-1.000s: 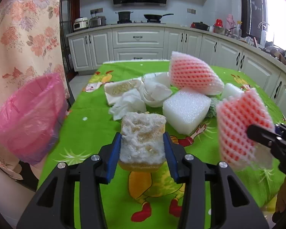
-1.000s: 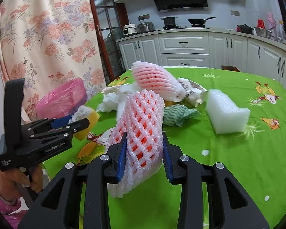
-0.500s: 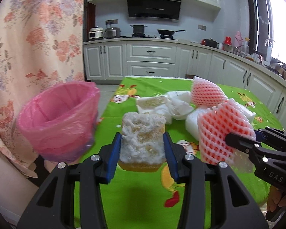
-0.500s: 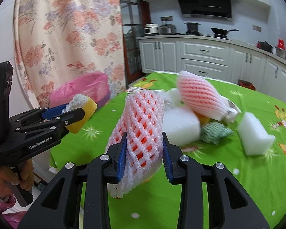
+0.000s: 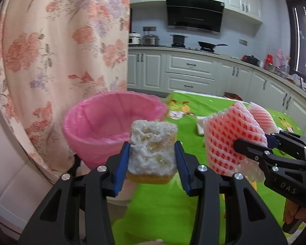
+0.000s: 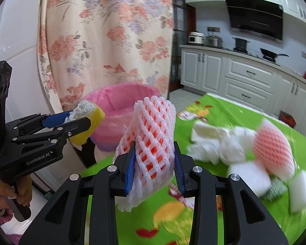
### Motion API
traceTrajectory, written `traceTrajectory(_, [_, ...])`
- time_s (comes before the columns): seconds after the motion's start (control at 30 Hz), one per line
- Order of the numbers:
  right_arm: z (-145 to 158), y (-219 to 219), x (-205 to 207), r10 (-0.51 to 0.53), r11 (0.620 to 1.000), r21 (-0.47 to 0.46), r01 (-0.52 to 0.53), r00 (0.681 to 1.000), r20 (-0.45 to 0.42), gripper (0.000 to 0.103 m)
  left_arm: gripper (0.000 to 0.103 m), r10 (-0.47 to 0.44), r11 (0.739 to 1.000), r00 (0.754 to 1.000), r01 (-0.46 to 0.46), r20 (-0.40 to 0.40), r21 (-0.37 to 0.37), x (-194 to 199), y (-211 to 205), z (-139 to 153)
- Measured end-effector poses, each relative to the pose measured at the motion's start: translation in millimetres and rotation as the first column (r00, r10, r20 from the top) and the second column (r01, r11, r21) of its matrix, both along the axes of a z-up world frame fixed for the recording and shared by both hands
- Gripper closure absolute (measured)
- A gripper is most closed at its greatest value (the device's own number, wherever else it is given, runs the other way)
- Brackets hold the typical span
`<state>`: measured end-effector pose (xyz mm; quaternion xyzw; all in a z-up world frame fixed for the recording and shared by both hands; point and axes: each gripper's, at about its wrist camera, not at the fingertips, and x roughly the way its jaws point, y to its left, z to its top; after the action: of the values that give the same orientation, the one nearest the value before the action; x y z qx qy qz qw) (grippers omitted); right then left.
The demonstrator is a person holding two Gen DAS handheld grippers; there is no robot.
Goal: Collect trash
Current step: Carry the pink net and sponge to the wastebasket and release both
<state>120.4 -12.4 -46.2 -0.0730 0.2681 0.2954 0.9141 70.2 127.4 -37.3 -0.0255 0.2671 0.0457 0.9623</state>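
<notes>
Sponge (image 5: 152,151), yellow with a white crusted top, sits clamped between the blue pads of the left gripper (image 5: 152,164); jaws part-open, pressing both its sides. From the left wrist view the sponge is in front of the bin (image 5: 104,126), which is lined with a pink bag and stands off the table's (image 5: 163,208) edge, before a floral curtain (image 5: 57,47). From the right wrist view the sponge (image 6: 87,122) is beside the bin's (image 6: 122,110) rim on the near-left side; whether it is over the opening, cannot tell.

Right gripper (image 6: 154,168) holds a pink-and-white foam net (image 6: 151,143), jaws narrow and squeezing it, net standing upright above the pads. Net is above the green tablecloth near the table edge, just right of the bin. In the left wrist view the same net (image 5: 232,134) and right gripper (image 5: 253,145) are to the right of the sponge.

Remaining trash on the table, blurred: a second foam net (image 6: 273,149), white foam blocks (image 6: 248,175), crumpled white paper (image 6: 212,140).

A hand (image 6: 8,189) grips the left tool's handle.
</notes>
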Motion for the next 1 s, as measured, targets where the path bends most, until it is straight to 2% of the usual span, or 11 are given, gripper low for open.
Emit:
traceTrajectory(0.37, [21.6,58.2,44.4,0.089,0.996,0.010,-0.089,0.996,0.028,0.069,0.060,0.106,0.994,0.994,-0.107,0.023,0.014,26.3,50.8,17.3])
traceTrajectory(0.6, [31.6,85.8,86.0,0.111,0.993,0.039,-0.111,0.994,0.007,0.069,0.060,0.168,0.986,0.985,-0.168,0.036,-0.004,56.6,87.0,29.9])
traceTrajectory(0.87, [26.2,118.5,127.2,0.139,0.990,0.037,-0.138,0.990,-0.022,0.068,0.060,0.223,0.973,0.975,-0.222,0.003,-0.062,98.5,122.5,25.0])
traceTrajectory(1.0, [17.1,129.3,144.5,0.143,0.990,0.025,-0.142,0.989,-0.043,0.064,0.057,0.236,0.969,0.972,-0.237,-0.019,-0.072,113.4,132.8,18.1])
